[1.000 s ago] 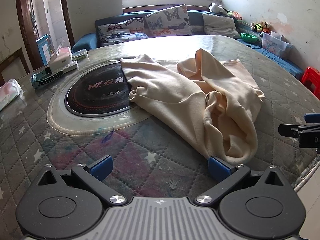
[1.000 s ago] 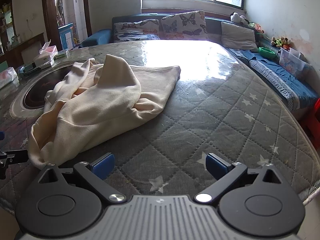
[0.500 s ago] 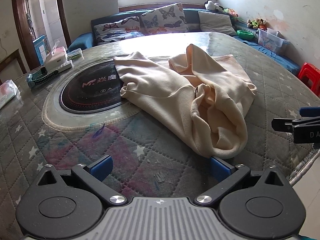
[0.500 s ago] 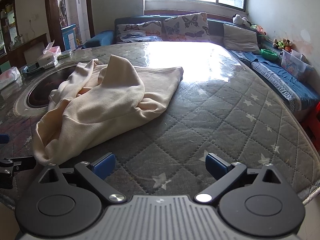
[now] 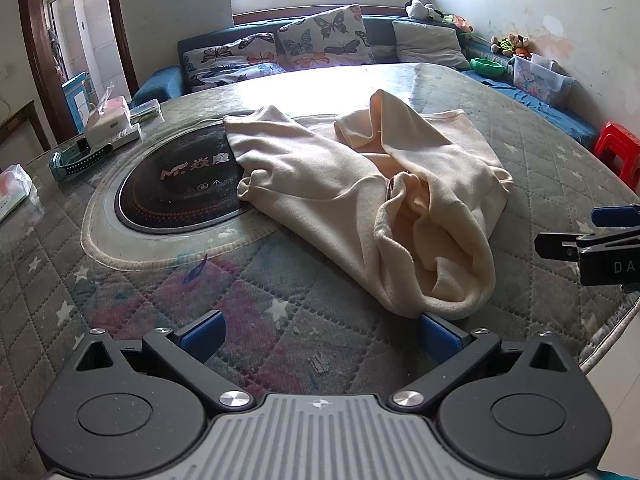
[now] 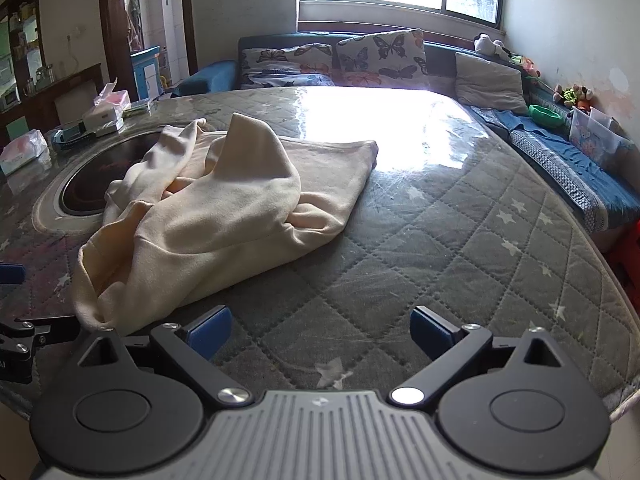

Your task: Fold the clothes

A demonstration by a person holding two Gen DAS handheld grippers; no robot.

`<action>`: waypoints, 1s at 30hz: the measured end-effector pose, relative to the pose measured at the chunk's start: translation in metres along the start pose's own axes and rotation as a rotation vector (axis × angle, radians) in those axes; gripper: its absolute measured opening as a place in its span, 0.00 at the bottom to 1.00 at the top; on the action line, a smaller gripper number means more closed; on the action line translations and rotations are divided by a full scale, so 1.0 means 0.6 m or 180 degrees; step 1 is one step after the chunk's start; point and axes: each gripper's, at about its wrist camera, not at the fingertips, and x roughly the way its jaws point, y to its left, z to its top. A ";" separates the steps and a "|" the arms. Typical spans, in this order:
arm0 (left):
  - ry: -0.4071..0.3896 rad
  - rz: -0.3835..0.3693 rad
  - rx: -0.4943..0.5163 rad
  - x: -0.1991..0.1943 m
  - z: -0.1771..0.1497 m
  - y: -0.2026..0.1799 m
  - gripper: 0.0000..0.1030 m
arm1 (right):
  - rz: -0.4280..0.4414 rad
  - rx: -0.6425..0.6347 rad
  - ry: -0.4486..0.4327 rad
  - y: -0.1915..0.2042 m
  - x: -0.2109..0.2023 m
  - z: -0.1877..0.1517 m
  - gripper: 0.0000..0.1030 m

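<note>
**Ana:** Two pairs of tongs, both spread wide and holding nothing, and one crumpled cream fleece garment (image 5: pixel 360 200) lying in a heap on the round table with the grey quilted star-print cover (image 5: pixel 132 292). Nothing is folded yet, by the look of it.

**Ben:** Where does it lie from the left tongs (image 5: pixel 320 334)?

**Ana:** Ahead and off to the right. Its long axis runs on a slant, from the black round hotplate set in the table (image 5: pixel 176 184) down to an open hem that ends just beside the right-hand pad. So I'd judge the left tongs nearer that hem.

**Ben:** And the right tongs (image 6: pixel 322 330)?

**Ana:** The garment (image 6: pixel 224 216) sits ahead and to their left; bare quilt lies straight in front. The near corner bunches just beside the left pad.

**Ben:** What does one camera give that the other doesn't?

**Ana:** The left one looks into the open mouth and its peach lining. The right one shows the flat far edge reaching towards the window glare, and a raised peak of cloth.
</note>
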 end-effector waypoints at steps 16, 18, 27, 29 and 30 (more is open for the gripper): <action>-0.0029 0.0034 0.0043 0.008 0.034 0.021 1.00 | 0.0078 -0.0122 -0.0027 0.015 0.019 0.042 0.91; -0.0059 0.0046 0.0051 0.007 0.042 0.026 1.00 | 0.0085 -0.0135 -0.0044 0.017 0.021 0.050 0.90; -0.0156 0.0192 -0.0008 0.026 0.092 0.059 1.00 | 0.0126 -0.0248 -0.0099 0.025 0.047 0.101 0.85; -0.0188 0.0228 -0.0023 0.032 0.105 0.063 1.00 | 0.0147 -0.0248 -0.0083 0.025 0.057 0.115 0.82; -0.0206 0.0239 -0.0033 0.036 0.112 0.065 1.00 | 0.0157 -0.0248 -0.0073 0.026 0.062 0.122 0.81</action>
